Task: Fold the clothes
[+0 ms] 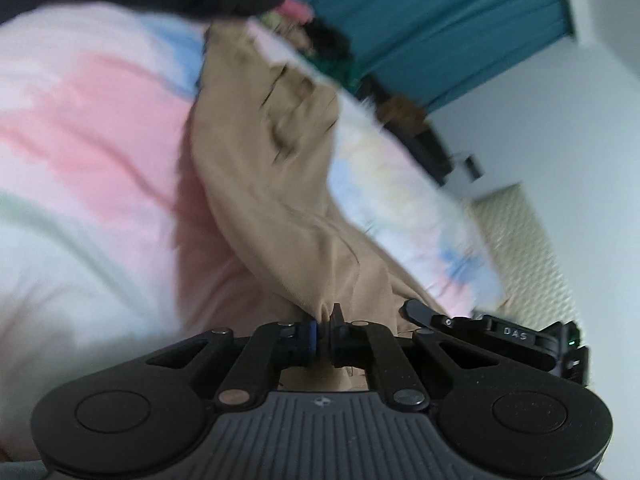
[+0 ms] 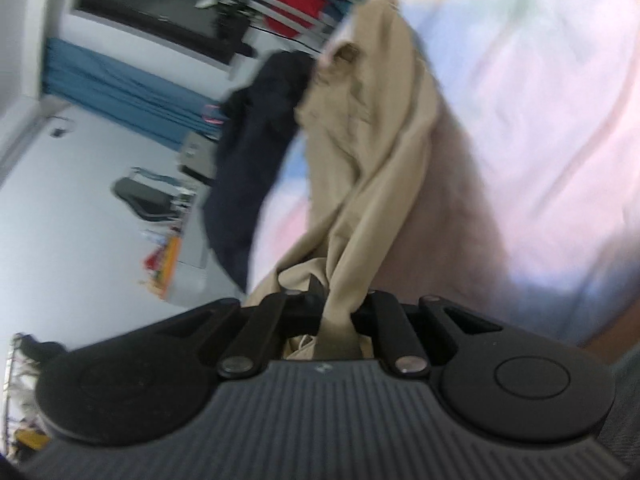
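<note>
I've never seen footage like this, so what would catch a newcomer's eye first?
A tan garment fills the middle of both views, each end pinched in a black hand-held gripper: the left and the right. Beneath it spreads a pastel pink-and-blue bedsheet, with a dark garment beyond.

**Right gripper clamps tan garment over pastel bedding**

The right gripper [image 2: 334,308] has its 2 fingers closed on a bunched fold of the tan garment [image 2: 368,152], which stretches away from the jaws, creased and twisted. Under it lies the pastel bedspread [image 2: 540,120], pink, blue and white. Just left of the tan cloth hangs a dark navy garment [image 2: 256,152]. Behind it are blue curtains [image 2: 120,92], a white wall [image 2: 60,220] and a red item [image 2: 298,0], all motion-blurred.
</note>
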